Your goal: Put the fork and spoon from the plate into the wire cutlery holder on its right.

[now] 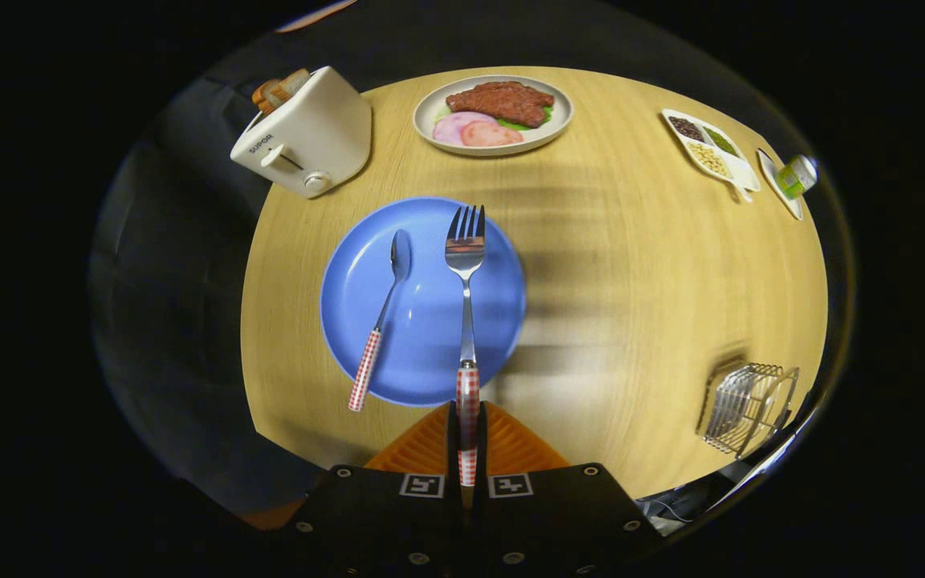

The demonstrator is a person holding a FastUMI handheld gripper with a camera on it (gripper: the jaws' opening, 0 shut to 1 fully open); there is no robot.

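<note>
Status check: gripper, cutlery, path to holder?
Gripper shut on fork handle. Spoon on blue plate. Wire holder right, bare table between.

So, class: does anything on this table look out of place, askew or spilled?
Nothing is spilled or damaged. The fork is clamped by its handle in the gripper, above the blue plate. The spoon lies slanted, its handle overhanging the rim.

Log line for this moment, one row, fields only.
gripper: shut on fork handle | fork: tines over plate | spoon: on plate | holder: right, empty
</note>
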